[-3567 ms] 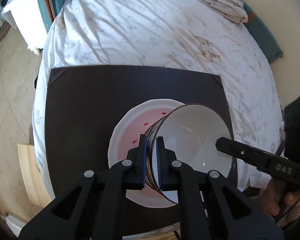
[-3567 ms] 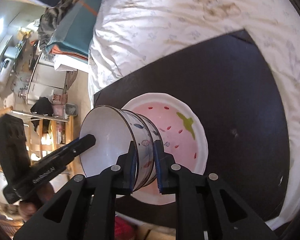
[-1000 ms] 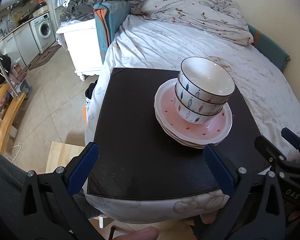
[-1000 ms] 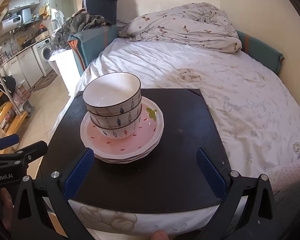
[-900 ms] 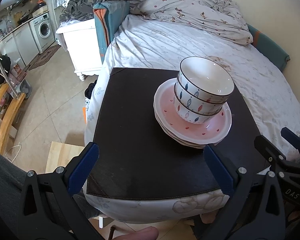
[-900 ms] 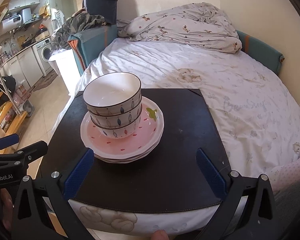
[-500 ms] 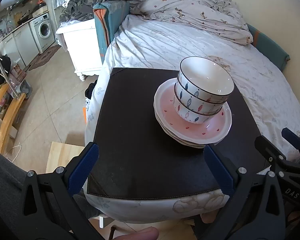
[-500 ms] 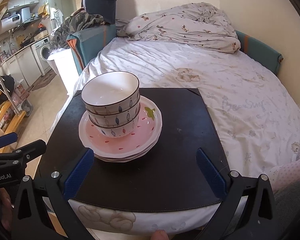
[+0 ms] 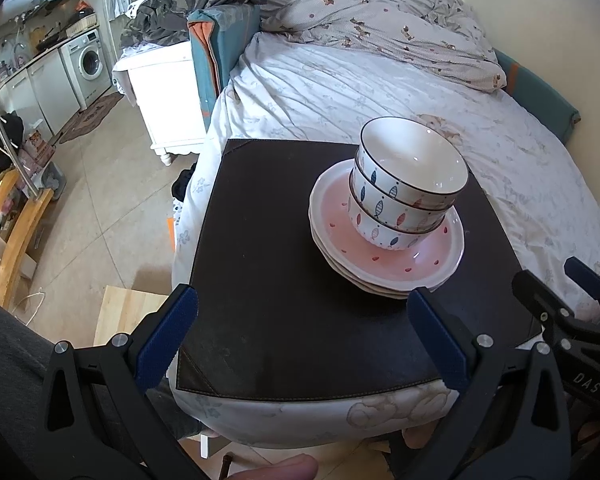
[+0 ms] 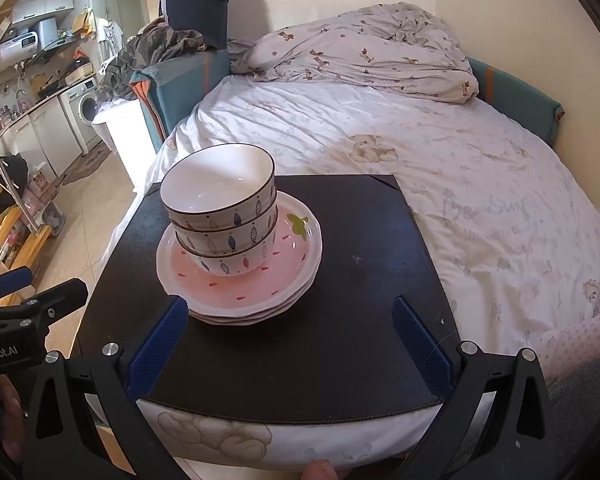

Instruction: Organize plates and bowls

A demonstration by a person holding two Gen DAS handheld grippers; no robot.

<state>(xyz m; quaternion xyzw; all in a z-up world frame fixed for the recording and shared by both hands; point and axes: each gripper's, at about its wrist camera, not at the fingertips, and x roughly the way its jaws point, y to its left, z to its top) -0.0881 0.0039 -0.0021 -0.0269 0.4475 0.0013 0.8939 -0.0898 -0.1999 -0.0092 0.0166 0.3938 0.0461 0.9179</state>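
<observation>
Where the big bed (image 10: 440, 168) ends on the near side, a dark mat (image 10: 340, 312) lies flat on it. On the mat sits a stack of pink plates (image 10: 292, 276), left of its middle, with three white bowls (image 10: 220, 216) stacked on top. The left gripper (image 9: 304, 336) and right gripper (image 10: 288, 344) hang near the mat's near edge, both with jaws wide apart, holding nothing.

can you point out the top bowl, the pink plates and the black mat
top bowl (image 10: 216, 184), right wrist view, on its white inside
pink plates (image 10: 296, 256), right wrist view, on the top plate's pink face beside the bowls
black mat (image 9: 268, 240), left wrist view, on its bare surface left of the plates
</observation>
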